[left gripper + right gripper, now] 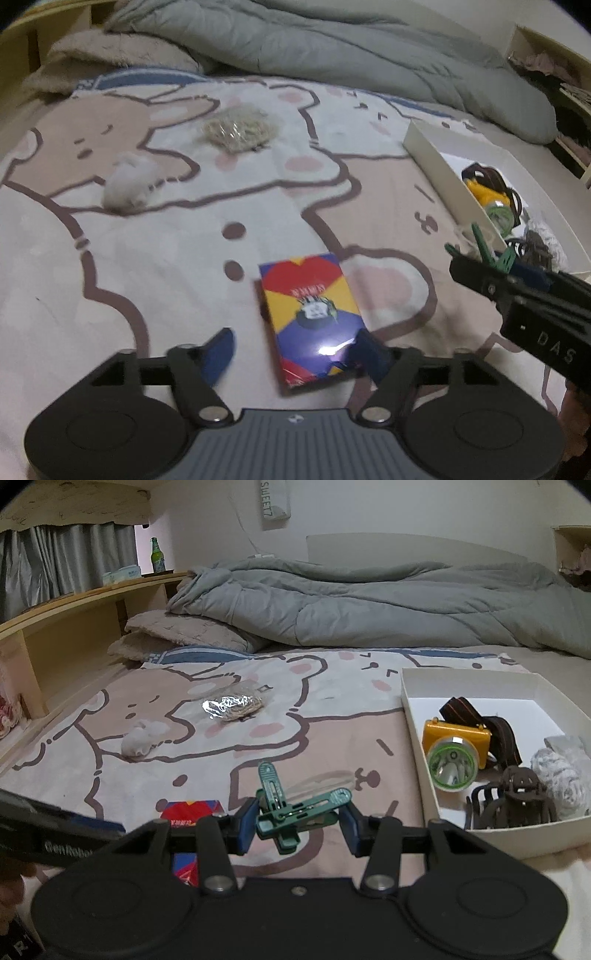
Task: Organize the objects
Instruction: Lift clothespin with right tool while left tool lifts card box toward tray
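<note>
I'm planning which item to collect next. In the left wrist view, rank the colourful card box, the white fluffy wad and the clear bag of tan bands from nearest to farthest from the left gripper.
1. The colourful card box, lying on the bedsheet between the fingers of the left gripper.
2. The white fluffy wad, farther back, to the left.
3. The clear bag of tan bands, farthest, near the middle.

Glossy card box (310,319); green plastic clips (295,808); soft printed cloth sheet (147,236).
</note>
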Action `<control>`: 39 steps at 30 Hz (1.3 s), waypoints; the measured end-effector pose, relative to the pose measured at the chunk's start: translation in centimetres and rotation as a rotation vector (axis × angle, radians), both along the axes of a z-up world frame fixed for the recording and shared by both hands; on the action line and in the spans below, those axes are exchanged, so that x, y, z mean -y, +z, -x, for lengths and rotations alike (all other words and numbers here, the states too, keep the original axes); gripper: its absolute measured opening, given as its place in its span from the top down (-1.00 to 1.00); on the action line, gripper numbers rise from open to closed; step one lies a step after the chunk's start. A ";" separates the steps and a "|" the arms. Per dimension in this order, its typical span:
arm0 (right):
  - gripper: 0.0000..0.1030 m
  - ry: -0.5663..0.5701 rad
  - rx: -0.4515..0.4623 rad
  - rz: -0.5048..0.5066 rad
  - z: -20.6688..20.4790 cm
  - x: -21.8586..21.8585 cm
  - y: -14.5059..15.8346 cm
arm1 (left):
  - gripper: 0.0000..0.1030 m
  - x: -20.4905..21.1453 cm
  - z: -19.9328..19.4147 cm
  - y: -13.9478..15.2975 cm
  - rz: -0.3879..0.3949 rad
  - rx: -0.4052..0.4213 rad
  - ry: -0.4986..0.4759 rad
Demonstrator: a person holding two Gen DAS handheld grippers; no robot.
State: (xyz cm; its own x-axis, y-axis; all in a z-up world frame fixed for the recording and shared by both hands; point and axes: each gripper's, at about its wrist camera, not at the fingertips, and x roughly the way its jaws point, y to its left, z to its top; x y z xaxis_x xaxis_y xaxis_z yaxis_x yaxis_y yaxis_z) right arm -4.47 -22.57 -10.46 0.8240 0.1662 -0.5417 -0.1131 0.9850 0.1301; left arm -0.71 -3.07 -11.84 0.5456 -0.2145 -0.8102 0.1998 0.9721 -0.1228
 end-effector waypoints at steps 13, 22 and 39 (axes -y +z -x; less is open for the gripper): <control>0.07 -0.015 -0.010 -0.004 0.0 1.0 -0.7 | -0.17 3.2 -2.5 -1.9 -0.041 -0.026 0.159; 0.07 -0.005 0.001 -0.013 -0.1 1.1 -0.2 | -0.16 2.6 -1.8 -0.1 -0.050 0.042 0.123; 0.07 -0.010 0.092 -0.009 0.2 1.5 5.0 | -0.16 2.9 0.2 8.7 -0.100 0.306 0.072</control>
